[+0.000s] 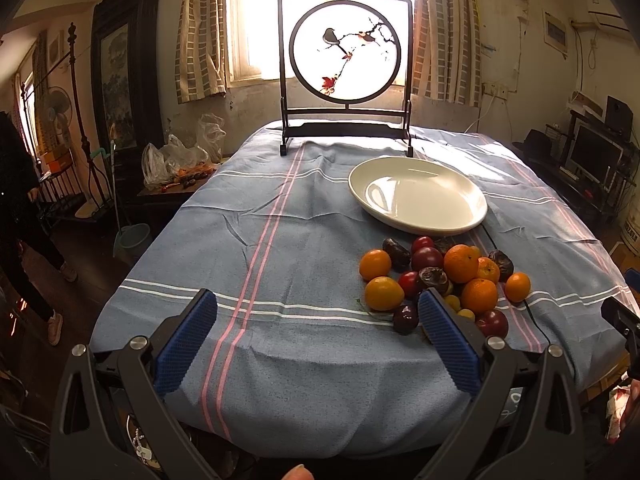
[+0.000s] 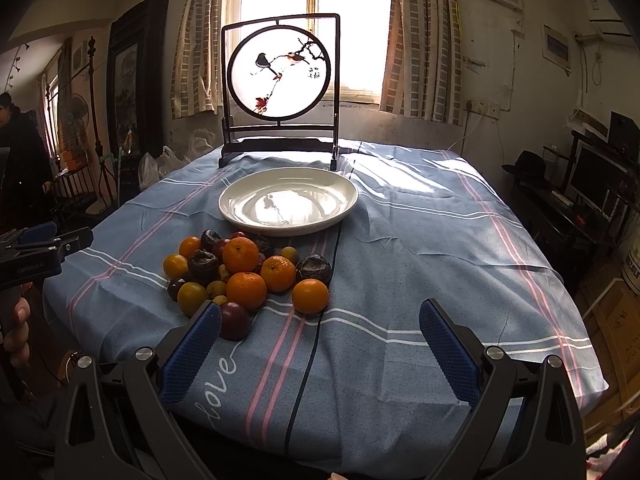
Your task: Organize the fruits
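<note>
the left gripper (image 1: 318, 340) hangs level above the near edge of the table, blue-padded jaws spread wide with nothing between them. the right gripper (image 2: 320, 350) matches it, also gaping and empty. a thumb tip (image 1: 298, 472) shows beneath the left one.

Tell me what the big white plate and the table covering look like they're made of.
The plate looks like glazed ceramic or porcelain: its glossy surface mirrors the window and the standing screen. Glossy melamine can't be ruled out. The tablecloth looks like matte woven fabric, probably cotton: it creases, drapes over the table edge, and carries woven-looking stripes.
</note>
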A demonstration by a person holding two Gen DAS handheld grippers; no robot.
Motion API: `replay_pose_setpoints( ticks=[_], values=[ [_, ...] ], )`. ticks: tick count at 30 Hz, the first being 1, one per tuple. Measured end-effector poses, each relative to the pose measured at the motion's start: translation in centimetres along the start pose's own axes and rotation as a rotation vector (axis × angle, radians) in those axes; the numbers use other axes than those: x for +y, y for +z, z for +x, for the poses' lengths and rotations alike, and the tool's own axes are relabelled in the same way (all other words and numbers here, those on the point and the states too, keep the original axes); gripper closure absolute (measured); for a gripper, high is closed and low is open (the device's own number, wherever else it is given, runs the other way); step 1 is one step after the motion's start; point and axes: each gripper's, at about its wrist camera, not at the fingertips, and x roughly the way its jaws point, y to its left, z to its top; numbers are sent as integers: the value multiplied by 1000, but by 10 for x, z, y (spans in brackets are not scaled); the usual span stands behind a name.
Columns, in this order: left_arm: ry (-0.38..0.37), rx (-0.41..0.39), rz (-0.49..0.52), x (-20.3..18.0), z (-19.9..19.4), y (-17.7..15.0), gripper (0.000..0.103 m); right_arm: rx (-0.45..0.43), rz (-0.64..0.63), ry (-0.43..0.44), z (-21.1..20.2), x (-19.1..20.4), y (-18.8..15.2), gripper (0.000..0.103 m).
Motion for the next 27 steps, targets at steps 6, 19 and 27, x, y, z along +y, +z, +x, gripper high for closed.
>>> replay_pose_setpoints(
  ticks=[6, 19, 27],
  values=[
    [-1, 0, 1, 0, 0, 0, 4, 0, 0, -1, 0, 1, 0, 4],
    [0, -1, 1, 0, 0, 0, 4, 1, 0, -1, 2, 2, -1, 4],
    [-63, 86, 80, 5, 44, -21, 4, 54, 28, -6, 21, -11, -10, 4]
  ],
)
